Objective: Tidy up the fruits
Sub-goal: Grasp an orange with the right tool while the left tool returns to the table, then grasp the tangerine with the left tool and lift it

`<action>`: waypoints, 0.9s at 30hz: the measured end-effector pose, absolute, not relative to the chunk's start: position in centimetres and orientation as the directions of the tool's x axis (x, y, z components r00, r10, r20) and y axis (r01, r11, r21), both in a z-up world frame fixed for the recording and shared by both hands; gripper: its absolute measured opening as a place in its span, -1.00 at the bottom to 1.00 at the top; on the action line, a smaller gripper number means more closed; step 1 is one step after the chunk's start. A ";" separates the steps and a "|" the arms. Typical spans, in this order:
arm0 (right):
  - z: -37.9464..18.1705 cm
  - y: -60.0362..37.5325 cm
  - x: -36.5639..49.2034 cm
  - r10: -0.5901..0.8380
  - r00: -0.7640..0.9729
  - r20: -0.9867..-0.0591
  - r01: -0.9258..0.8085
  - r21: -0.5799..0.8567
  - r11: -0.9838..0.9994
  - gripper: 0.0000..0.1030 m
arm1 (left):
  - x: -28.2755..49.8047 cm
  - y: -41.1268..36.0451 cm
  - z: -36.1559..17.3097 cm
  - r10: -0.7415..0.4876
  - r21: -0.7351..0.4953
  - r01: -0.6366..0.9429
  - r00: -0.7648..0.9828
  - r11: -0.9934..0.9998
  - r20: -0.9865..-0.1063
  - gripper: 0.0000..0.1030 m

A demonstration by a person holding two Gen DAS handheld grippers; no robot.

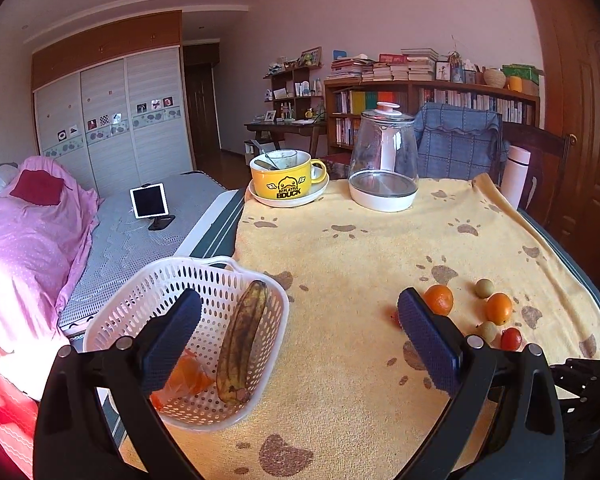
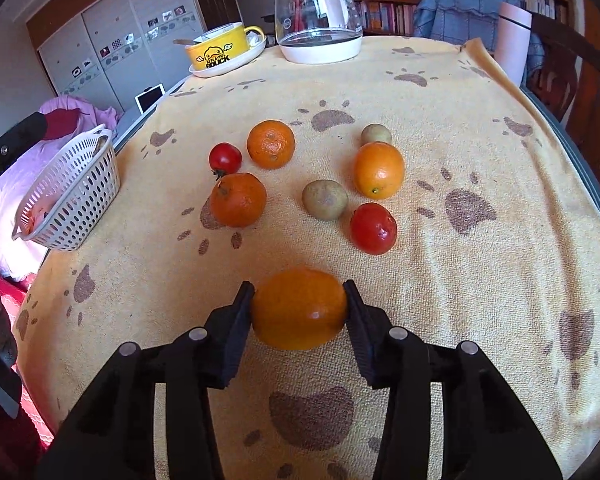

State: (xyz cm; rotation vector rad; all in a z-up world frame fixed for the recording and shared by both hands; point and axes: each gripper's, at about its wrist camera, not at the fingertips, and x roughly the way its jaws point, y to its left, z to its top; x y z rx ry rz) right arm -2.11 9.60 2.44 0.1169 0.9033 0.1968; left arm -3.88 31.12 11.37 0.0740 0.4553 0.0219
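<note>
My right gripper [image 2: 299,296] is shut on an orange [image 2: 299,309], held just above the yellow towel. Beyond it lie two tangerines [image 2: 238,199] [image 2: 271,144], another orange [image 2: 379,170], two red tomatoes [image 2: 373,228] [image 2: 225,158] and two small brownish-green fruits [image 2: 325,200] [image 2: 376,134]. The white plastic basket [image 2: 66,196] stands at the table's left edge. In the left wrist view the basket [image 1: 156,280] holds a dark overripe banana [image 1: 242,338] and an orange-coloured item [image 1: 188,380] partly hidden by a finger. My left gripper [image 1: 300,312] hangs open, empty, beside the basket.
At the far end of the towel stand a yellow duck mug on a white plate [image 2: 220,50], a glass kettle [image 2: 316,12] and a pale pink flask [image 2: 514,38]. A bed with a pink cover [image 1: 32,240] lies left of the table. A chair [image 1: 460,144] stands behind it.
</note>
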 end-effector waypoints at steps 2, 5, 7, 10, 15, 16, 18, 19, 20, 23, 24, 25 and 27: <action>2.7 8.8 -2.3 0.220 0.611 -0.760 -0.112 0.192 0.975 -0.12 | -3.9 30.3 11.0 0.017 0.078 0.020 0.894 0.997 -0.448 0.94; 2.8 7.5 -2.4 0.209 0.622 -0.755 -0.090 0.197 0.976 -0.12 | -3.9 28.6 10.2 -0.004 0.094 0.055 0.884 0.994 -0.468 0.94; 2.8 6.6 -2.4 0.201 0.626 -0.753 -0.072 0.201 0.977 -0.12 | -3.8 27.6 9.4 -0.002 0.107 0.062 0.873 0.992 -0.488 0.94; 2.7 5.3 -2.2 0.195 0.631 -0.751 -0.046 0.215 0.976 -0.12 | -3.4 26.6 8.5 -0.018 0.096 0.079 0.854 0.992 -0.520 0.94; 2.2 4.0 -2.1 0.199 0.635 -0.746 -0.021 0.241 0.970 -0.12 | -2.6 24.4 7.7 -0.048 0.111 0.129 0.836 0.985 -0.546 0.94; 2.2 3.9 -2.1 0.198 0.638 -0.744 -0.021 0.241 0.970 -0.12 | -2.4 24.0 7.6 -0.053 0.114 0.139 0.832 0.984 -0.553 0.94; 2.1 3.7 -2.0 0.200 0.641 -0.741 -0.018 0.246 0.969 -0.12 | -2.0 23.2 7.2 -0.068 0.119 0.162 0.824 0.980 -0.563 0.94; 2.1 3.6 -1.9 0.203 0.641 -0.740 -0.018 0.251 0.968 -0.12 | -1.8 22.8 7.0 -0.076 0.121 0.174 0.819 0.977 -0.569 0.92; 2.1 3.5 -2.0 0.205 0.643 -0.738 -0.017 0.254 0.967 -0.12 | -1.5 22.3 6.8 -0.082 0.123 0.185 0.812 0.975 -0.578 0.87; 1.7 3.3 -2.0 0.216 0.639 -0.738 -0.015 0.269 0.963 -0.12 | -0.3 21.3 5.9 -0.108 0.110 0.221 0.783 0.969 -0.613 0.73; 1.6 3.2 -2.0 0.220 0.638 -0.738 -0.015 0.273 0.962 -0.12 | 0.1 21.1 5.5 -0.119 0.100 0.230 0.769 0.968 -0.628 0.66; 1.5 3.2 -1.9 0.225 0.637 -0.738 -0.015 0.280 0.960 -0.12 | 0.5 21.0 5.2 -0.132 0.086 0.242 0.755 0.967 -0.642 0.62; 1.4 3.1 -2.0 0.235 0.636 -0.735 -0.016 0.292 0.956 -0.12 | 1.5 20.7 4.5 -0.150 0.058 0.253 0.727 0.966 -0.670 0.48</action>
